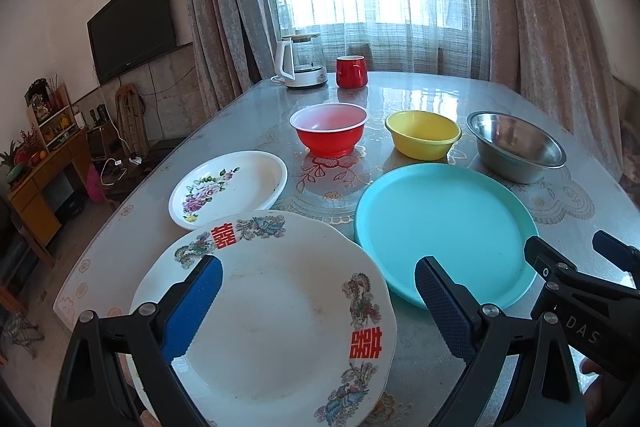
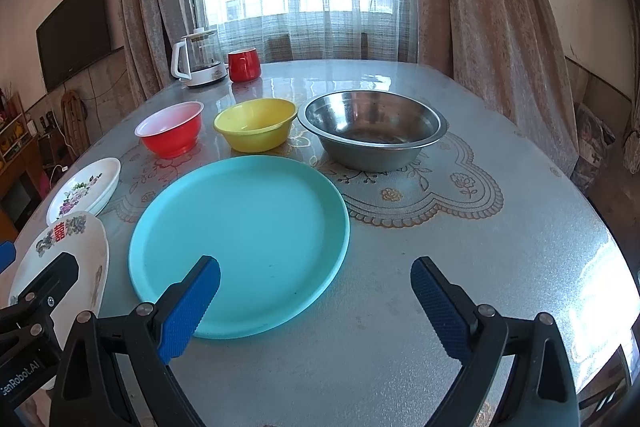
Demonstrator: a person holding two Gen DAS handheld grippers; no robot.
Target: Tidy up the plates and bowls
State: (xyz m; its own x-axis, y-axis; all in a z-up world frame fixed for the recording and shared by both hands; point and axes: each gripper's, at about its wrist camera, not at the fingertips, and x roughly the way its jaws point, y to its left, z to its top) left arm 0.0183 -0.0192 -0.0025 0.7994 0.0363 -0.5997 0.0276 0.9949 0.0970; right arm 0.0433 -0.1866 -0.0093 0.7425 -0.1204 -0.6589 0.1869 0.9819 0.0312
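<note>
A white plate with red characters (image 1: 280,315) lies at the near left of the table; my left gripper (image 1: 318,301) is open above it, empty. A teal plate (image 1: 444,227) lies to its right, and my right gripper (image 2: 316,301) is open over its near edge (image 2: 240,239), empty. A small white floral plate (image 1: 228,187) sits behind the left plate. Behind stand a red bowl (image 1: 330,129), a yellow bowl (image 1: 422,133) and a steel bowl (image 1: 516,145), also seen in the right wrist view as the red bowl (image 2: 170,129), yellow bowl (image 2: 256,123) and steel bowl (image 2: 372,131).
A white kettle (image 1: 298,61) and a red mug (image 1: 351,71) stand at the table's far edge. The grey table (image 2: 480,267) has bare surface at the right. A TV (image 1: 132,23) and shelves line the left wall. The right gripper's body (image 1: 580,291) shows at right.
</note>
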